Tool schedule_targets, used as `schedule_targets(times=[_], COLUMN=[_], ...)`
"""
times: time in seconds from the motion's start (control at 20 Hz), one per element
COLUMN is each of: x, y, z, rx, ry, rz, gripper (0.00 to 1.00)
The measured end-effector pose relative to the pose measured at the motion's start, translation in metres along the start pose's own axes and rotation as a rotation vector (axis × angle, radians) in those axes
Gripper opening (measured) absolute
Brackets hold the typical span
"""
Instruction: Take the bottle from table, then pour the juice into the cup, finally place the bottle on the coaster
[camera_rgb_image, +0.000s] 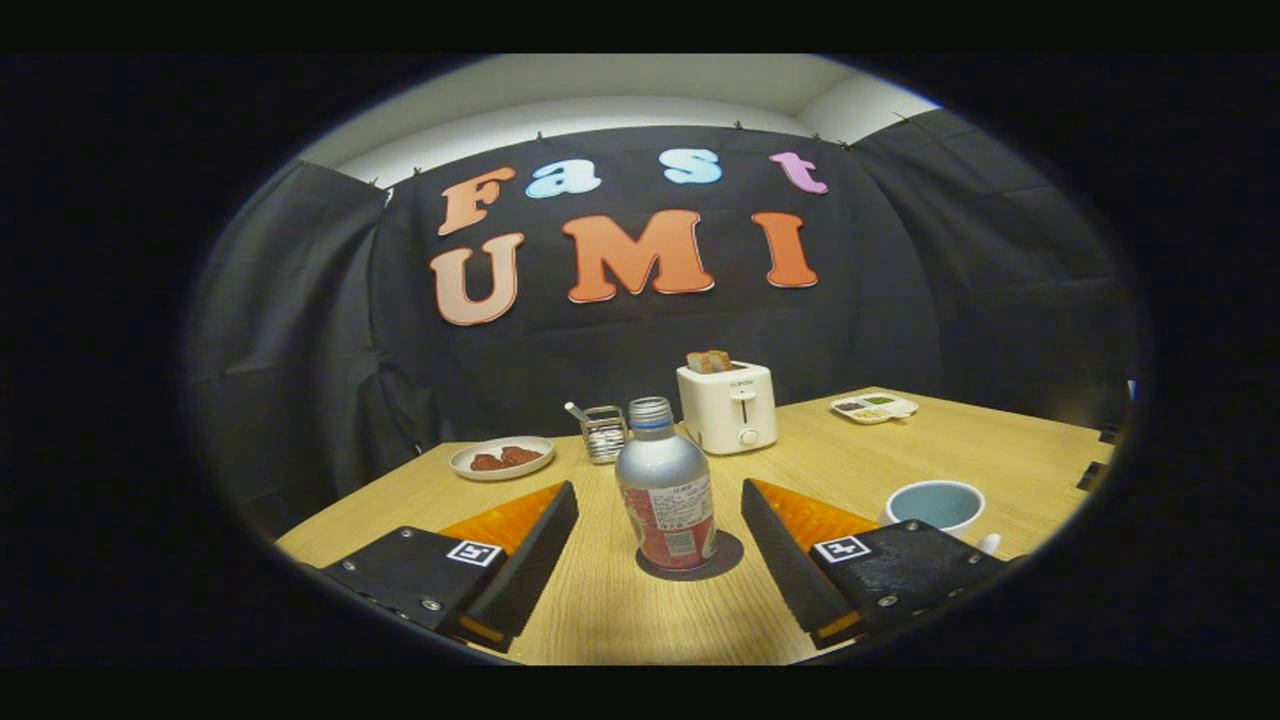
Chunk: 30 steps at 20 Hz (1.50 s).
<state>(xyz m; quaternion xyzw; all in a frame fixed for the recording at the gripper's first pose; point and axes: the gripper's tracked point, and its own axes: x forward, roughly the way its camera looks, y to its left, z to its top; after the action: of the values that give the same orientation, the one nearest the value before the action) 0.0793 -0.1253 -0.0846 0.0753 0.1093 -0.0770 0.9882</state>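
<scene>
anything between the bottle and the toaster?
No, just bare table between the bottle and the toaster, seen in the gripper view. The open gripper flanks the bottle without touching.

One bottle (666, 486) stands upright on one dark round coaster (728, 560), on one wooden table (960, 450). There is one cup (936, 504), one toaster (728, 406) with toast (709, 361) in its top, one plate (501, 458) holding two reddish pieces of food, one small tray (874, 407) with several compartments, and one small wire holder (603, 432). One gripper (660, 525) shows two fingers (545, 530), spread wide with the bottle between them, touching neither.
</scene>
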Motion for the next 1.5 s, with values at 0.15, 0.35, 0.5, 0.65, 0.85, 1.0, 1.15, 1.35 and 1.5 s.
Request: schedule_targets(times=[0.15, 0.35, 0.5, 0.65, 0.85, 1.0, 1.15, 1.35, 1.5], x=[-0.03, -0.073, -0.107, -0.138, -0.165, -0.188, -0.201, -0.207, -0.207], y=[0.005, 0.022, 0.045, 0.064, 0.067, 0.076, 0.072, 0.067, 0.07], z=[0.013, 0.038, 0.057, 0.064, 0.071, 0.091, 0.104, 0.11, 0.103], rx=[-0.044, -0.098, -0.103, -0.128, -0.144, -0.043, 0.01, 0.024, 0.011], ry=[-0.037, -0.068, -0.108, -0.153, -0.148, -0.202, -0.255, -0.285, -0.287], rz=[-0.008, -0.009, 0.036, 0.091, 0.102, 0.137, 0.155, 0.15, 0.171], gripper=[0.97, 0.97, 0.97, 0.97, 0.97, 0.97, 0.97, 0.97, 0.97])
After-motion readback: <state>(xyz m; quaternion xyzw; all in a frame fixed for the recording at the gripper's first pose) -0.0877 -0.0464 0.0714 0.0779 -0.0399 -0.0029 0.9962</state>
